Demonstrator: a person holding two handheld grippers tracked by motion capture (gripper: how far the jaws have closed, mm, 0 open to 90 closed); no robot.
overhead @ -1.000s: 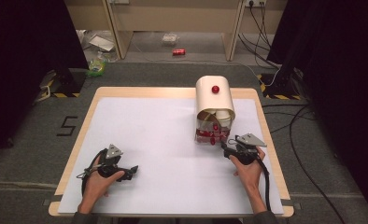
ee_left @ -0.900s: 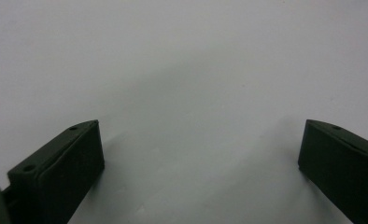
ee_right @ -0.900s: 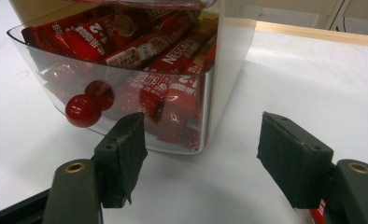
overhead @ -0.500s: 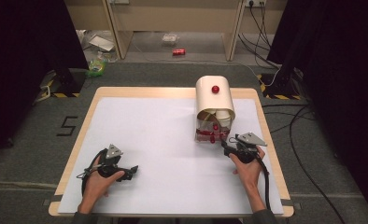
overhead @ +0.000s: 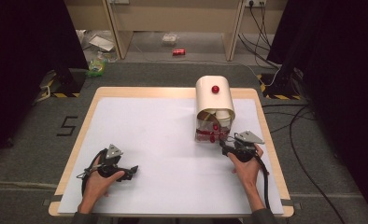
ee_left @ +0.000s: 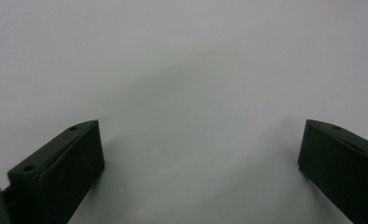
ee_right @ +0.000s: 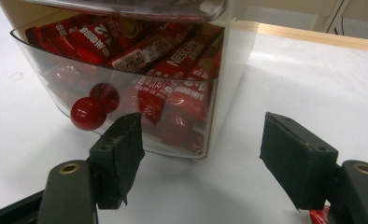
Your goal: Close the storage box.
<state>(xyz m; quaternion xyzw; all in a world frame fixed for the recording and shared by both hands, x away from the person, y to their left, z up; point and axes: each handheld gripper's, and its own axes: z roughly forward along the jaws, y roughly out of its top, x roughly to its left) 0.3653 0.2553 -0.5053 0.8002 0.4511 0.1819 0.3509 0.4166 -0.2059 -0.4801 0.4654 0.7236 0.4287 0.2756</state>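
right hand-held gripper [ee_right: 201, 158]: jaws spread, empty, low before clear drawer [ee_right: 126, 116] of red sachets to reach its red knob [ee_right: 86, 113], probably | left hand-held gripper [overhead: 111, 164]: open, parked on table [overhead: 163, 140]

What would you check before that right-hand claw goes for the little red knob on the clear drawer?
1. Right gripper open: ok, jaws wide apart, nothing between them.
2. Red knob in sight: ok, left of the jaws, not yet between them.
3. Clear drawer shut: cannot tell.
4. Red packets contained: ok, inside the drawer.
5. Left gripper out of the way: ok, open over bare white table.
6. Cream dispenser upright: ok.
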